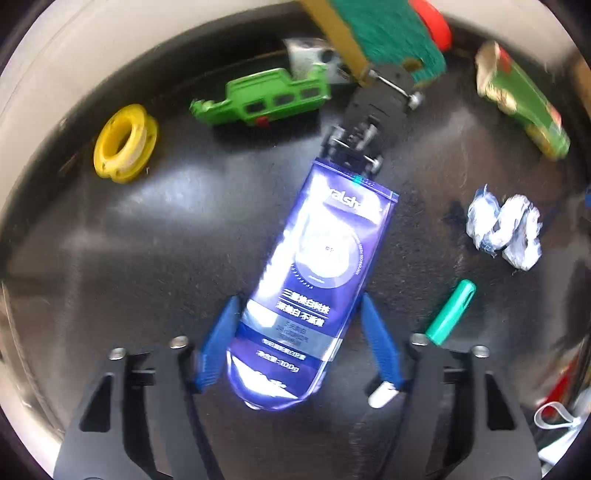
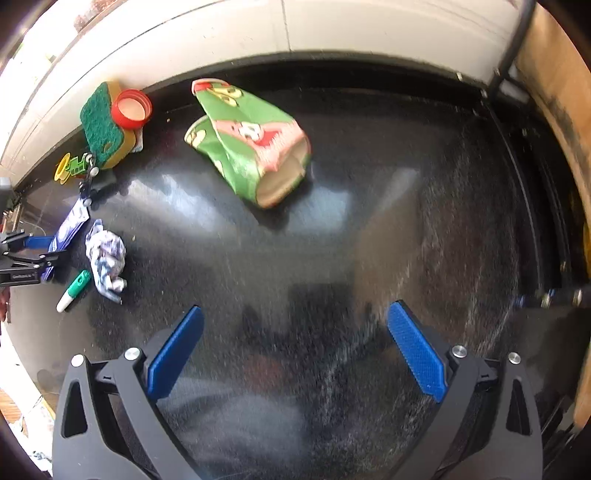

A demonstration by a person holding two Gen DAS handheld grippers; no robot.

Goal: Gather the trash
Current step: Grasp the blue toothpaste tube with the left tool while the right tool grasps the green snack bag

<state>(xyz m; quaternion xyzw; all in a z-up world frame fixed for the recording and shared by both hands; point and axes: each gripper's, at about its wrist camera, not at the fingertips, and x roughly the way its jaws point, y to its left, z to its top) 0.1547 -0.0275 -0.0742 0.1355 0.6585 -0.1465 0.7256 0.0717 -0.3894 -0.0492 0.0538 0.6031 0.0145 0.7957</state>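
A flattened purple toothpaste tube [image 1: 310, 280] lies on the black counter between the blue fingers of my left gripper [image 1: 301, 336], which is open around its lower end. A crumpled white wrapper [image 1: 502, 229] and a green marker [image 1: 448, 312] lie to its right. A crushed green paper cup [image 1: 524, 99] lies far right; it also shows in the right wrist view [image 2: 251, 144] ahead. My right gripper [image 2: 295, 354] is open and empty above bare counter. The left gripper [image 2: 26, 254], tube [image 2: 68, 229], wrapper [image 2: 105, 254] and marker [image 2: 74, 290] show at the left there.
A yellow spool [image 1: 123, 142], a green plastic toy [image 1: 262, 96], a black clip [image 1: 369, 122], a green-yellow sponge [image 1: 376, 33] and a red lid [image 2: 131, 107] sit near the counter's back edge by the white wall [image 2: 332, 26]. A wooden board [image 2: 554, 92] stands right.
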